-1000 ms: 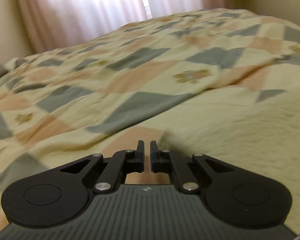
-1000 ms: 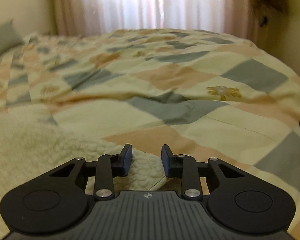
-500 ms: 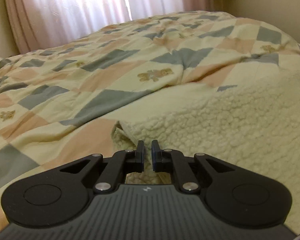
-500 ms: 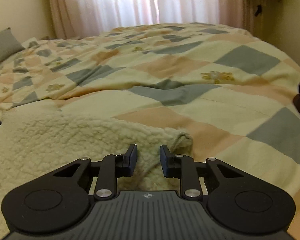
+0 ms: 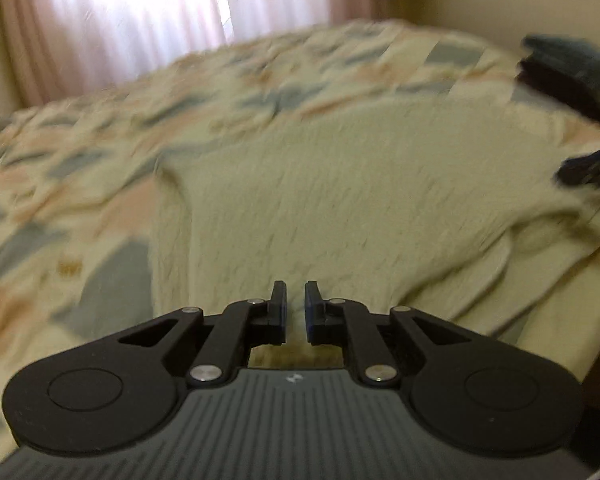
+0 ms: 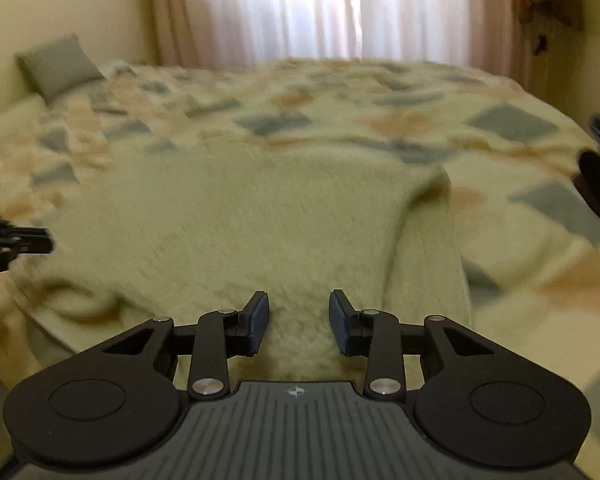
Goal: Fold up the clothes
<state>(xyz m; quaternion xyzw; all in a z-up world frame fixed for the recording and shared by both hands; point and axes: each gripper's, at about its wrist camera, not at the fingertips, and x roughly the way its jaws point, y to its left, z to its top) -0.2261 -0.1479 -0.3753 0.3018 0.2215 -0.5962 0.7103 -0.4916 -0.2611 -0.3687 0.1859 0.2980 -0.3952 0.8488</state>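
Fingers of the left gripper (image 5: 295, 308) are seen in the left wrist view drawn almost together, with a thin slit between them; whether cloth is pinched there cannot be told. A cream fleece garment (image 5: 340, 184) fills the middle of that frame, laid on the patchwork quilt (image 5: 80, 168), one edge running down the left centre. At the right edge a stack of dark folded clothes (image 5: 572, 72) is shown, and below it the other gripper's tip. In the right wrist view, the right gripper (image 6: 299, 318) is parted and opening over the fleece, with no pad pressed on it. Only here are the garment's right edge and a grey pillow (image 6: 58, 66) at upper left shown. The fold is judged best finished by letting go cleanly, then smoothing the edges square.
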